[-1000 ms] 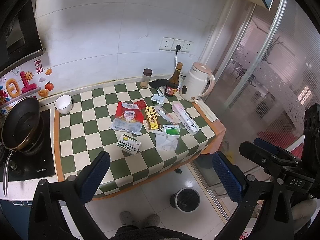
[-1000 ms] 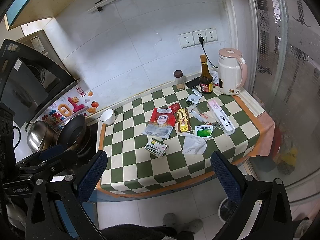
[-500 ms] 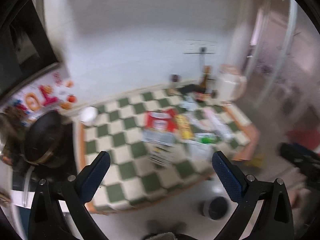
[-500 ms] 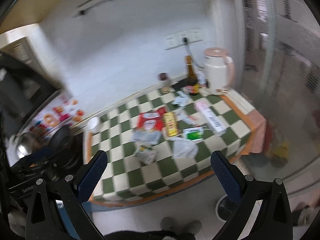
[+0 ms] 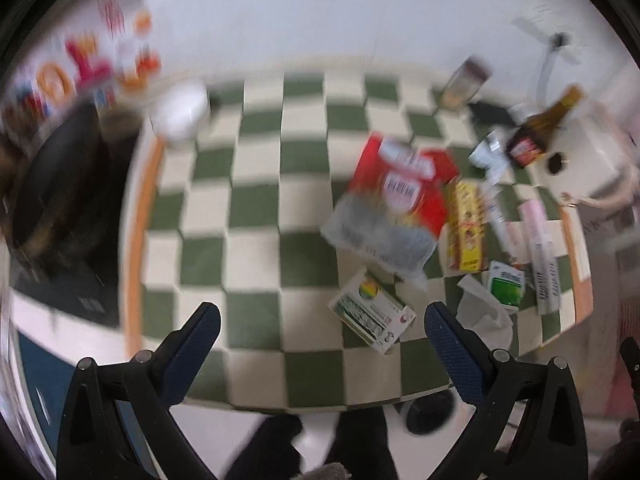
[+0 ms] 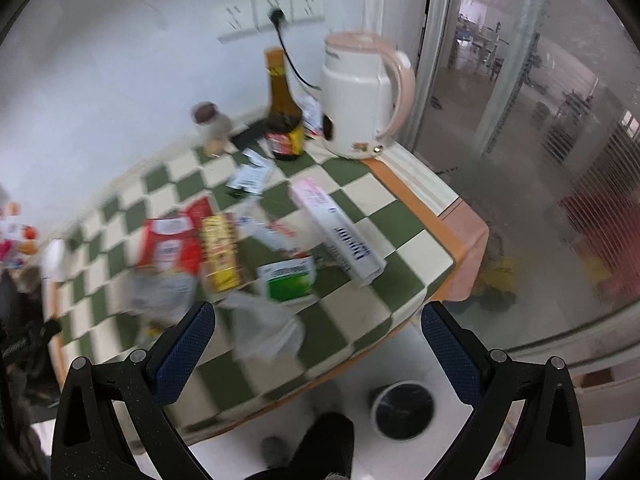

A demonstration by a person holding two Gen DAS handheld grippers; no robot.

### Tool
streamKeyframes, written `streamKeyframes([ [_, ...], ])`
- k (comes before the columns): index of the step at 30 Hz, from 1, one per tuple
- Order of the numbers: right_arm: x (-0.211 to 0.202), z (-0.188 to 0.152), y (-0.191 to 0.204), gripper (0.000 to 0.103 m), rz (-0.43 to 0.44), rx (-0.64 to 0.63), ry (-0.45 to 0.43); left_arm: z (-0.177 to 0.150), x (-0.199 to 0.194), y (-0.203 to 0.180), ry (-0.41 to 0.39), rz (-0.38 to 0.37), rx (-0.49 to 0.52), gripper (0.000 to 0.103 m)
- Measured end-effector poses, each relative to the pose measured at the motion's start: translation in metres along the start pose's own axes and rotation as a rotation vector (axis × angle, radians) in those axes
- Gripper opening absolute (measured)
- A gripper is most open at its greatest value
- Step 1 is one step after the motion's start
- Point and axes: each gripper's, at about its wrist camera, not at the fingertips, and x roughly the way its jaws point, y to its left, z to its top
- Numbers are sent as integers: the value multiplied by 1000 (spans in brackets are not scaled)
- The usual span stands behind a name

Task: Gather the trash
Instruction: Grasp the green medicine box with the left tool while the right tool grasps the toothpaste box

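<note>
Green-checked tabletop (image 5: 256,216) lay littered; both my left gripper (image 5: 318,320) and right gripper (image 6: 318,320) gaped wide, empty. I judged the small box (image 5: 372,312) nearest: straddle it squarely, then carry it to the bin (image 6: 402,410) below.

Checkered counter (image 5: 256,216) bears red packet (image 5: 396,196); tissue (image 6: 264,328); kettle (image 6: 360,104).

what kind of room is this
Most likely a home kitchen: a dark frying pan sits left of a green-and-cream checkered counter, and a cream electric kettle stands beside a brown sauce bottle below wall sockets.
</note>
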Motion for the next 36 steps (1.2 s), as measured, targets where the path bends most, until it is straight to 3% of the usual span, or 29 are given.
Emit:
streamKeyframes([
  [3,71,27,-7,103,-23,-38,83,-2,59,-8,170,-32,-117,103],
  [7,144,53,-12,103,-30,-111,189,-11,118,-20,329,-72,-282,103],
  [12,214,74,-9,103,-34,-203,282,-17,159,-27,406,-111,-456,102],
  [14,240,81,-4,103,-35,-245,312,-17,164,-32,400,-104,-489,96],
  [17,265,83,2,103,-26,-294,343,-17,160,-40,354,-55,-459,90],
  [19,277,82,5,101,-18,-312,367,-17,151,-47,317,4,-383,75],
  [20,284,81,5,95,-3,-317,385,-17,146,-49,301,29,-344,69],
  [22,292,78,5,74,23,-313,411,-20,138,-54,275,97,-253,69],
  [23,293,76,3,59,43,-303,410,-23,133,-55,258,125,-221,69],
  [24,292,75,2,55,55,-294,403,-24,129,-56,250,156,-192,69],
  [28,291,68,-5,53,83,-259,410,-31,116,-68,232,196,-72,71],
  [32,279,64,-9,52,92,-233,387,-35,101,-79,215,213,-38,68],
  [36,254,64,-16,50,97,-186,335,-28,80,-104,139,242,8,68],
])
